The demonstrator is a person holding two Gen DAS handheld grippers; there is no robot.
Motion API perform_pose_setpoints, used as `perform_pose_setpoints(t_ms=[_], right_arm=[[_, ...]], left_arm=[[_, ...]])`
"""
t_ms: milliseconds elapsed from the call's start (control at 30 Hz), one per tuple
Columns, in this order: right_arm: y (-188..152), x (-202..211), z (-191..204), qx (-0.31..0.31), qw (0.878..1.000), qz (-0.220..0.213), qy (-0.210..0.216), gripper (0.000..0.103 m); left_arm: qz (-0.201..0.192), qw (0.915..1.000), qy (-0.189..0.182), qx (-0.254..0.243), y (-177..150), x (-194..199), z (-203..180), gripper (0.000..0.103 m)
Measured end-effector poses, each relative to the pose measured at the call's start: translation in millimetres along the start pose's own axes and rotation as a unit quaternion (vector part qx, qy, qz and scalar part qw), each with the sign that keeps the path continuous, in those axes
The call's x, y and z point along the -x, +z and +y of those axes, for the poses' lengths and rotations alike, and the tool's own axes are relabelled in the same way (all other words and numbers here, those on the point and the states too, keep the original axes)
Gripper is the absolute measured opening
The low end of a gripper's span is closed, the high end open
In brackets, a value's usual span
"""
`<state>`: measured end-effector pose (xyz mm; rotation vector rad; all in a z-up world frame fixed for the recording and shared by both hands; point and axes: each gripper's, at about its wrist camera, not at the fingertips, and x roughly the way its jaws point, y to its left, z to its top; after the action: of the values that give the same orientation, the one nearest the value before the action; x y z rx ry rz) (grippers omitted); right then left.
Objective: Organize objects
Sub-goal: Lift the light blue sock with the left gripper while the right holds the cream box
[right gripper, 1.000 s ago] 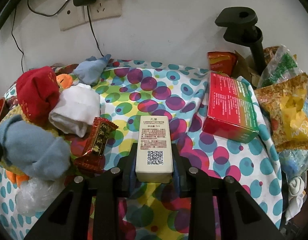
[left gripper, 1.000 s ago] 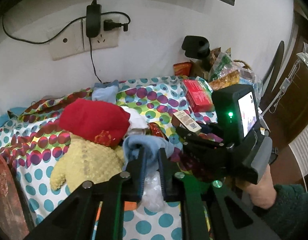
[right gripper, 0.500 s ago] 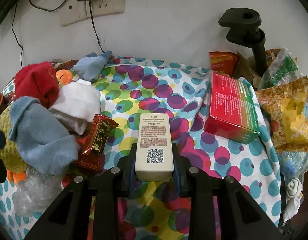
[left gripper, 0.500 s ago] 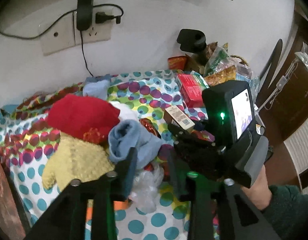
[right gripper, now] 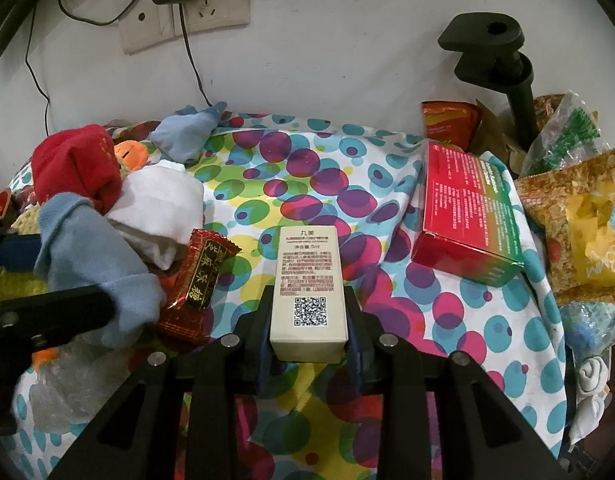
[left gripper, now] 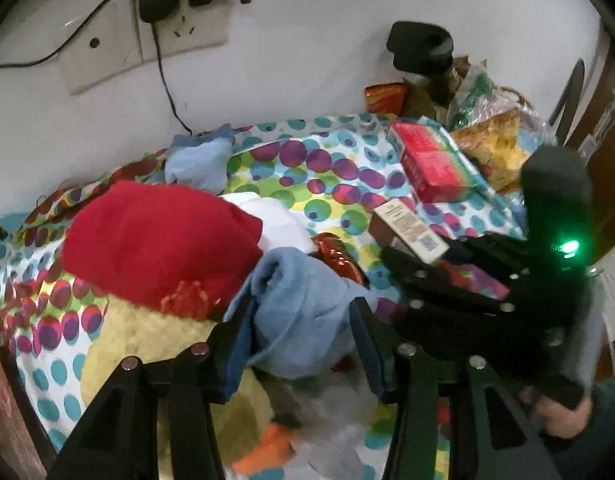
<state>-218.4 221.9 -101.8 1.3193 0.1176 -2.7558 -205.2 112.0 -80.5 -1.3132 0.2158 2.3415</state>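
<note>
Left claw (left gripper: 299, 336) opening, pads straddling blue sock (left gripper: 303, 312) without pressing; sock likely being released onto soft pile beside red sock (left gripper: 159, 240), near left edge of dotted cloth (right gripper: 307, 168). Right claw (right gripper: 309, 334) clamping cream box (right gripper: 309, 280) at QR end, hovering mid-cloth, probably awaiting placement. Surface under cloth hidden. Clear plastic (left gripper: 331, 420) below sock blurring, contents unclear.

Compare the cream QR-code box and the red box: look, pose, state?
The cream box is narrow and pale with a QR code; the red box is broader, with a green side. The cream box sits clamped in the right gripper; the red box lies free on the dotted cloth. Both are printed cartons.
</note>
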Motion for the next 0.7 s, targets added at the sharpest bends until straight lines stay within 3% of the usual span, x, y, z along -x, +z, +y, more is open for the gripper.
perform_pose_setpoints(t_ms=[167,267,467,700], right_arm=[[1,0,1,-0.001,1.000,0.000,0.000,0.030],[1,0,0,-0.001,1.000,0.000,0.000,0.030],[1,-1,-1,-0.001,1.000,0.000,0.000,0.030],[2,-1,-1,-0.004,1.000,0.001,0.001,0.030]], left_arm=[[-0.003,0.9987,0.024,-0.046,-3,-9,-15,0.052],[-0.010,0.9986,0.023,-0.046,-4,-10,-16,0.051],[-0.017,0.9995,0.003,-0.027,-1,-3,-7,0.030],[-0.025,0.9993,-0.002,-0.027,-6,9,-8,0.027]])
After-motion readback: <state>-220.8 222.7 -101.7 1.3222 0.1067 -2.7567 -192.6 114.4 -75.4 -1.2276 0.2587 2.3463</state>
